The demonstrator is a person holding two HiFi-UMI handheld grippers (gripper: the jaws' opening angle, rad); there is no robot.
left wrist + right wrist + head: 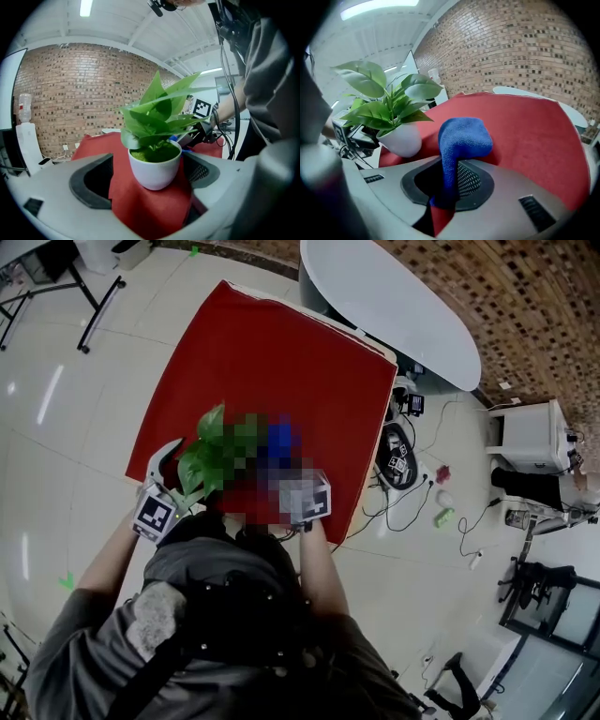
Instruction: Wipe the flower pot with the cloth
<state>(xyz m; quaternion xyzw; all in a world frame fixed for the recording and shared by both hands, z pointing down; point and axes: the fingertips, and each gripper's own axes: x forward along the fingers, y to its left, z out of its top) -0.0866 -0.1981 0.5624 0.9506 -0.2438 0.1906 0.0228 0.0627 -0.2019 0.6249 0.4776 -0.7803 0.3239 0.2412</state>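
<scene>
A white flower pot with a leafy green plant stands on the red table cover, near its front edge. My left gripper is open, with the pot standing between its wide-apart jaws and touching neither. In the right gripper view the pot is to the left. My right gripper is shut on a blue cloth, whose free end bulges up ahead of the jaws, just right of the pot. In the head view, the cloth lies beside the plant, partly behind a mosaic patch.
A white oval table stands beyond the red table's far right corner. Cables, a round device and small objects lie on the floor to the right, by a white cabinet. A brick wall is behind.
</scene>
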